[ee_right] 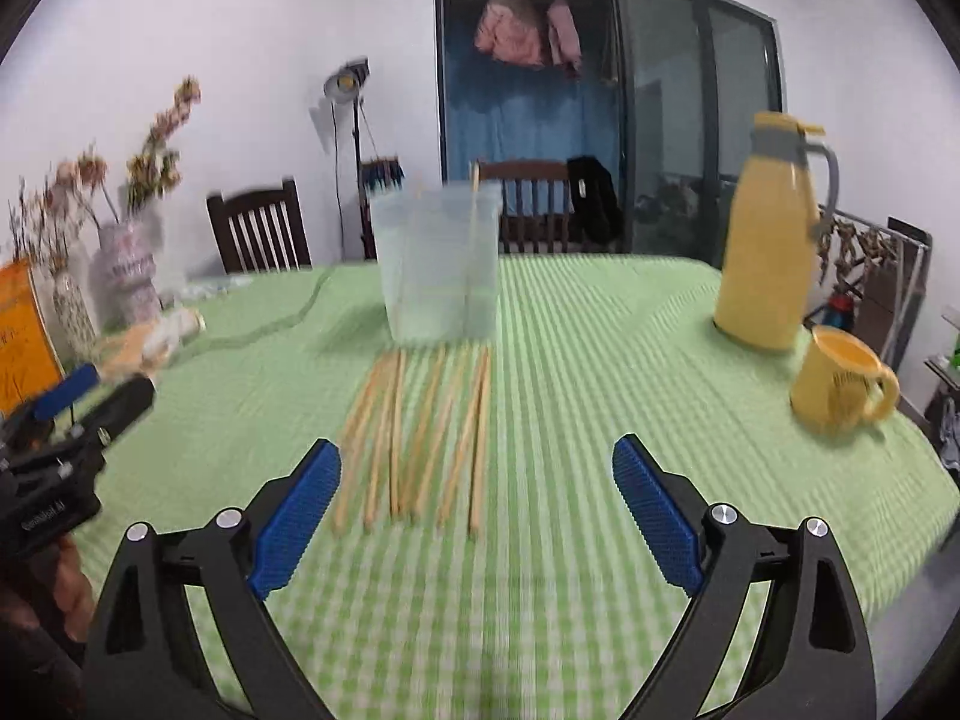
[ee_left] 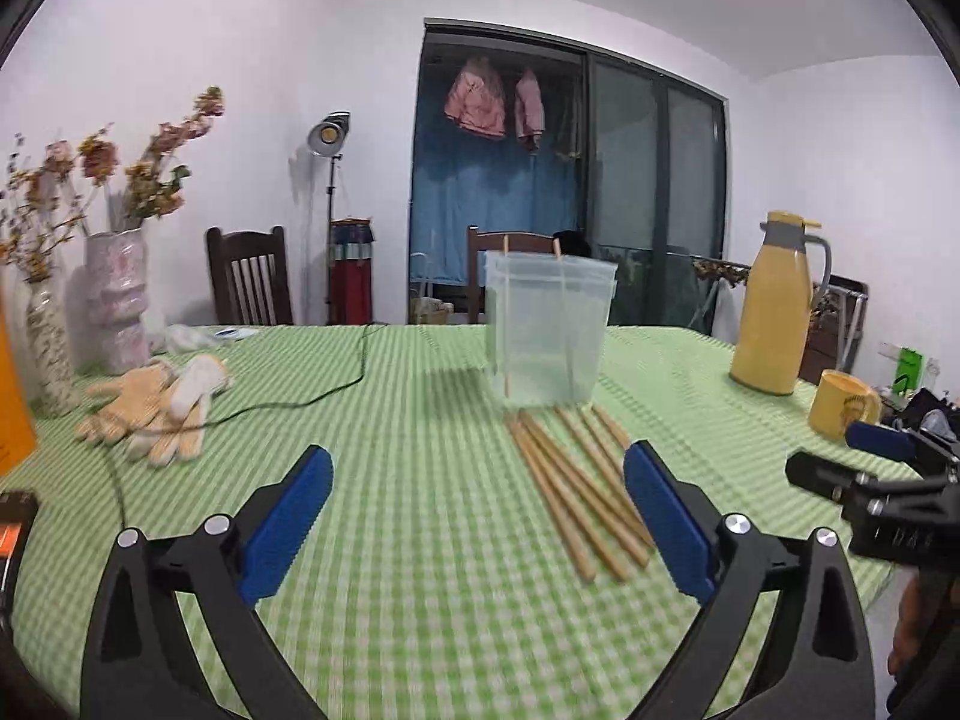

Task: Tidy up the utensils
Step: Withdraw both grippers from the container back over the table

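Several wooden chopsticks (ee_left: 576, 486) lie side by side on the green checked tablecloth in front of a clear plastic container (ee_left: 549, 330); two chopsticks stand inside it. The same chopsticks (ee_right: 420, 438) and container (ee_right: 441, 264) show in the right wrist view. My left gripper (ee_left: 477, 474) is open and empty above the cloth, left of the chopsticks. My right gripper (ee_right: 477, 468) is open and empty, the near ends of the chopsticks lying between its fingers. The right gripper also shows at the right edge of the left wrist view (ee_left: 864, 456).
Yellow work gloves (ee_left: 156, 408) and a black cable (ee_left: 288, 402) lie at left, near vases of flowers (ee_left: 117, 294). A yellow thermos jug (ee_right: 771, 234) and yellow mug (ee_right: 840, 384) stand at right. Chairs stand behind the table.
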{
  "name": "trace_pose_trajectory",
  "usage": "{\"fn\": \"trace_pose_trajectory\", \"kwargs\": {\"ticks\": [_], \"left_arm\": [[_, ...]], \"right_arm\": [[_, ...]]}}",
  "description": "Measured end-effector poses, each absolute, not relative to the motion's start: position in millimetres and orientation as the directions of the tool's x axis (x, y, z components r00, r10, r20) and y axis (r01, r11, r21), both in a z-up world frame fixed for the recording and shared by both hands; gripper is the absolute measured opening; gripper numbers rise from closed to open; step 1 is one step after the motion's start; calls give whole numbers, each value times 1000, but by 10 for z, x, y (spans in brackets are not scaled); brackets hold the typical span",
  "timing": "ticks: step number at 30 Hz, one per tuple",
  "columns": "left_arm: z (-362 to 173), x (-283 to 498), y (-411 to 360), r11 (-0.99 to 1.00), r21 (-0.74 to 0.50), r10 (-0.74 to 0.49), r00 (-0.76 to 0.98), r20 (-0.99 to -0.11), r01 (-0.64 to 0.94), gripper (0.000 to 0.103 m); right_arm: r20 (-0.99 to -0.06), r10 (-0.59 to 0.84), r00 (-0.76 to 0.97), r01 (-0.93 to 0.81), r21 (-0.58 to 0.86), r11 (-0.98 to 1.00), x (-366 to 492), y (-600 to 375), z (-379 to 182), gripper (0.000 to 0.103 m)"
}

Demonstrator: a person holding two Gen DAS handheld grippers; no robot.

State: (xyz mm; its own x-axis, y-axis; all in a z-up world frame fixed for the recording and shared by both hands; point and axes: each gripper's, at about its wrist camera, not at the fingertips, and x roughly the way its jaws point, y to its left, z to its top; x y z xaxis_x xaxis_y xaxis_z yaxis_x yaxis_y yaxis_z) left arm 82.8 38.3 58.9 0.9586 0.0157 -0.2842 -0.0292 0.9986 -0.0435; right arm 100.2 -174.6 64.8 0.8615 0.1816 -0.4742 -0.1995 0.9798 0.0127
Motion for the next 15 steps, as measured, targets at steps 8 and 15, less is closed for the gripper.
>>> {"fn": "trace_pose_trajectory", "kwargs": {"ticks": [8,15], "left_arm": [[233,220,337,998,34,54,969,-241,-47,95],[34,-248,417,999,-32,36,972,-231,-44,95]], "right_arm": [[-430,116,895,-166,-80,983,404,-1764,297,88],[-386,137,912,-167,-43,985,15,-1964,204,88]]}}
